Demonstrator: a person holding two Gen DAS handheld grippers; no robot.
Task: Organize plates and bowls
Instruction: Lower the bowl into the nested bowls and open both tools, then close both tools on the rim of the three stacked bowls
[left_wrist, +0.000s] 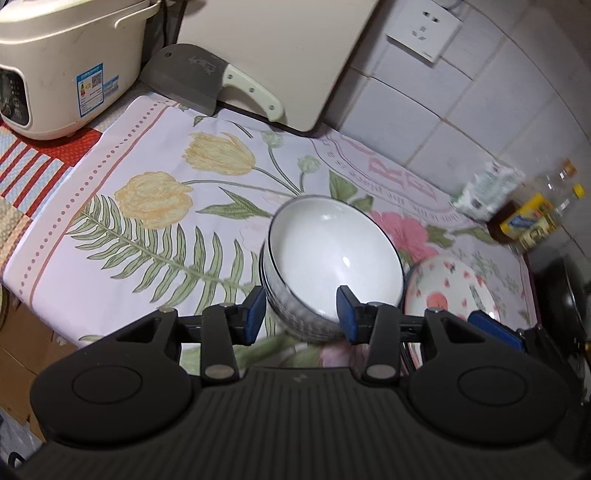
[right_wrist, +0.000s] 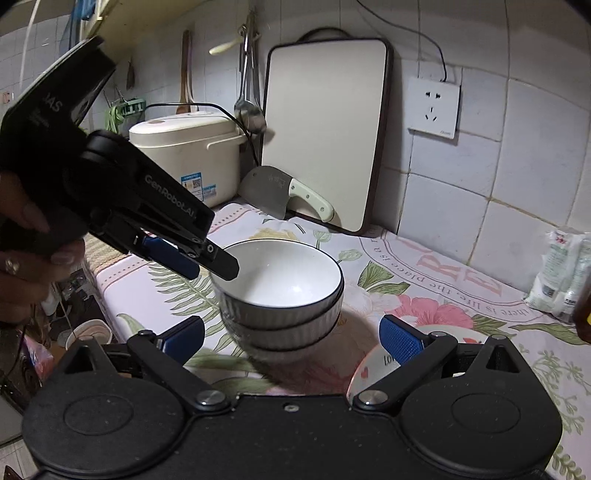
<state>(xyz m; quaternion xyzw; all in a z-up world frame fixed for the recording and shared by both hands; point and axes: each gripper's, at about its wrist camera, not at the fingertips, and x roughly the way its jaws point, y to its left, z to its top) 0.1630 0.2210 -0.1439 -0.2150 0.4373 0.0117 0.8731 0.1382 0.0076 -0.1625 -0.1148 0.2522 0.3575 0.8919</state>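
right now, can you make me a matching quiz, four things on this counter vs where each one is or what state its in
Things:
1. stack of white ribbed bowls
2. steel cleaver with pale handle
3. cream rice cooker
4. white plate with red hearts

Places or states:
A. leaning against the cream cutting board
B. lying flat on the floral cloth beside the bowls
C. far end of the counter, cord plugged into it
D. nested three high in the middle of the cloth

Pairs: 1-D, 2-A, 3-C, 4-B
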